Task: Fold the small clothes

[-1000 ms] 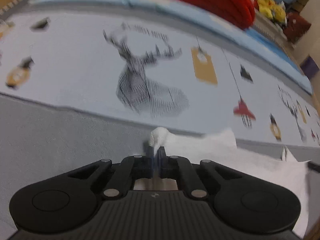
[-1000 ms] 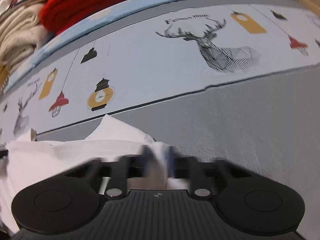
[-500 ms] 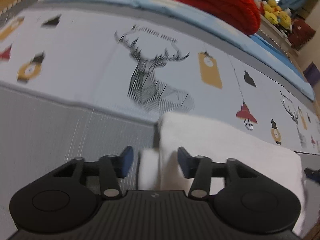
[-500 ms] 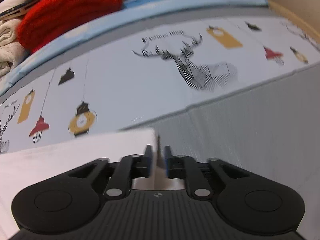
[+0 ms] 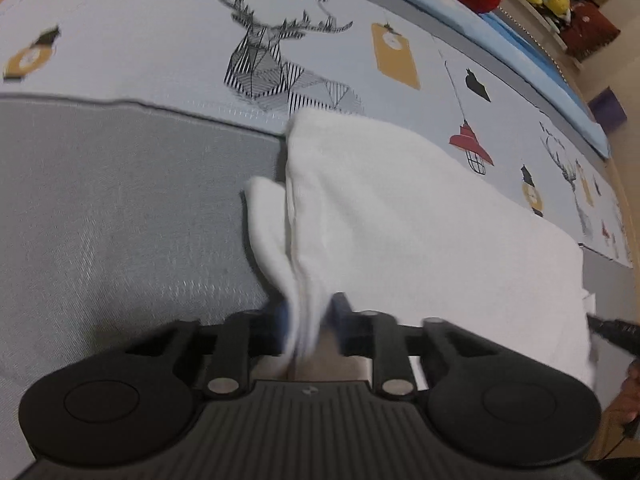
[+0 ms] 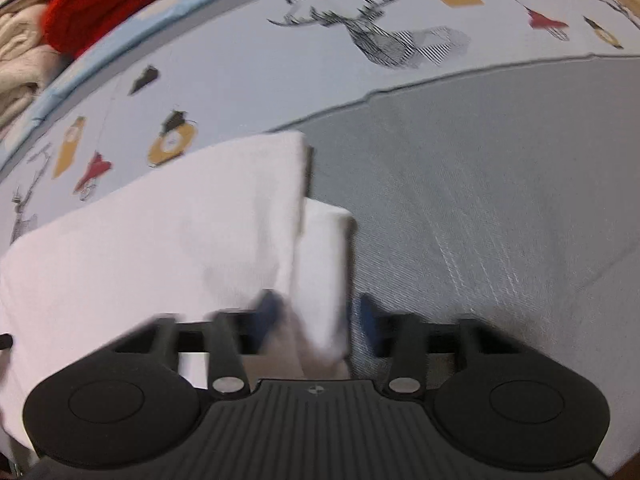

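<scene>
White garment [image 5: 400, 216] is lying folded on the deer-print sheet [image 5: 160, 40]; the left tool [image 5: 309, 316] and right tool [image 6: 316, 314] are standing parted, each straddling a corner.

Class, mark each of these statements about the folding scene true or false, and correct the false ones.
1. The garment being folded is white. True.
2. The left hand-held gripper has cloth between its fingers. True.
3. The garment lies on bare wood. False: it lies on a grey and deer-printed cover.
4. A blue knit sits at the far edge. False: the knit is red.
5. The right hand-held gripper is fully shut. False: its fingers stand apart around the cloth.
</scene>
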The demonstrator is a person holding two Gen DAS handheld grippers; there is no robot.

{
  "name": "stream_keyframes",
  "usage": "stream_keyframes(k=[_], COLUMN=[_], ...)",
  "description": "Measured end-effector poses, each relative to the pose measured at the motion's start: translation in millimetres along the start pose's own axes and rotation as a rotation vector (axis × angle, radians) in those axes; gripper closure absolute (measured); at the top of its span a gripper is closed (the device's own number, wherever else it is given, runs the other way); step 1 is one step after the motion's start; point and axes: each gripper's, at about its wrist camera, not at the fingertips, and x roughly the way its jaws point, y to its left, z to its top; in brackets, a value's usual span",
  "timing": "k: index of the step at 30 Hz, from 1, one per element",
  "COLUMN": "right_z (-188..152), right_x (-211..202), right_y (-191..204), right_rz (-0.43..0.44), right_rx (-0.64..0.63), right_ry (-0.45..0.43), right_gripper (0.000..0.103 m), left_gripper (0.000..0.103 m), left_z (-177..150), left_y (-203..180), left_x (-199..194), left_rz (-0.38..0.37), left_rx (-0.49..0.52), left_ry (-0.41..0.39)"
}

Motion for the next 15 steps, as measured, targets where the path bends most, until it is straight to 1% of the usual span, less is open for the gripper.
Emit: stream_keyframes(k=[2, 5, 7, 8, 9, 10, 11, 12, 13, 14, 15], right_z=[6.7, 21.4, 29.4, 32.7, 34.9, 36.2, 36.8, 37.0, 37.0, 37.1, 36.4], right_x=[-1.8, -5.1, -7.1, -6.7, -5.2, -2.4, 0.7, 2.2, 2.0, 1.0, -0.4], right_y=[1.0, -4.2, -3.2, 0.9, 5.8, 9.8, 12.2, 12.6, 11.4, 8.3, 6.1], right_rz=[-0.01, 0.004, 0.03, 0.034, 0.024, 0.017, 0.019, 0.014, 0.005, 0.004, 0.004], right_rx=[0.001, 0.062, 0.071, 0.054, 0.033, 0.016, 0.007, 0.003, 0.001, 0.001, 0.006], right_ry=[-0.039, -0.125, -0.175, -0.194, -0.2, -0.191, -0.173, -0.164, -0.163, -0.161, -0.159], right_gripper=[0.1, 0.1, 0.1, 0.1, 0.1, 0.098, 0.095, 0.095, 0.093, 0.081, 0.072], left_gripper=[0.086, 0.088, 0.087, 0.084, 0.072, 0.064, 0.048, 0.042, 0.042, 0.042, 0.042], left_z=[3.0, 11.5, 15.5, 17.2, 17.9, 18.6, 19.1, 18.8, 18.4, 16.2, 13.0], left_y=[0.9, 4.3, 5.6, 5.8, 7.3, 10.1, 13.8, 17.5, 20.5, 22.1, 23.7], left_x=[-2.4, -16.2, -23.3, -23.8, -23.7, -22.5, -20.7, -19.4, -18.5, -17.3, -15.5], left_rz=[-0.004, -0.017, -0.025, -0.006, 0.021, 0.022, 0.001, -0.024, -0.037, -0.039, -0.041], left_rx=[-0.01, -0.033, -0.032, -0.023, -0.017, -0.018, -0.028, -0.038, -0.042, -0.038, -0.032], left_ry=[-0.025, -0.108, -0.137, -0.138, -0.134, -0.118, -0.091, -0.064, -0.043, -0.024, -0.002])
